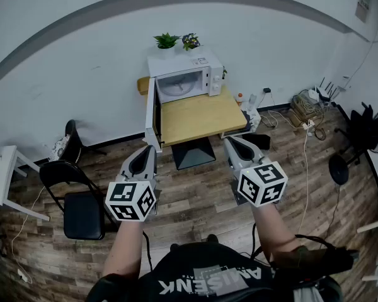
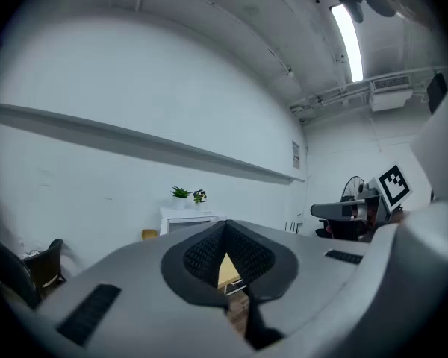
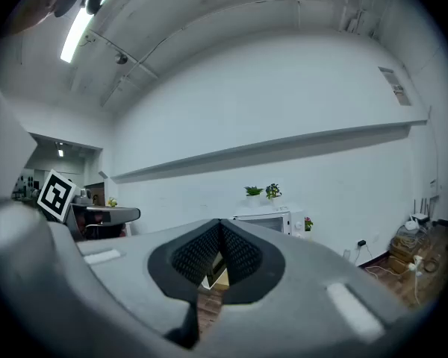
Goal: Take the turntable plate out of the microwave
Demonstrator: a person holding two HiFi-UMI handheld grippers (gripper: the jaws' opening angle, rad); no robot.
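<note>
Both tools point level and are well short of the work. The left tool (image 1: 149, 150) has its jaws pressed together with nothing between them, and the right tool (image 1: 230, 141) is the same, closed and empty. Straight ahead of both tips, well apart from them, the white microwave (image 1: 201, 65) stands at the far end of a wooden bench (image 1: 198, 115). Its door (image 1: 152, 115) is open on the left tool's side, so the cavity faces us. The pale shape on the cavity floor we take for the turntable plate (image 1: 178, 88), though it is too small for us to make out its rim.

The step in hand, as we judge it, is the approach. To do it well we would come in square to the opening, keep the left tool clear of the door's edge, and part one tool's jaws before it enters the cavity — not inside it. The plate is likely slick and heavy, so we would take its near rim, lift it free of whatever it sits on, and steady it flat with the other tool as it comes out. The black chair (image 1: 82, 209), out beyond the left tool, is off our line.
</note>
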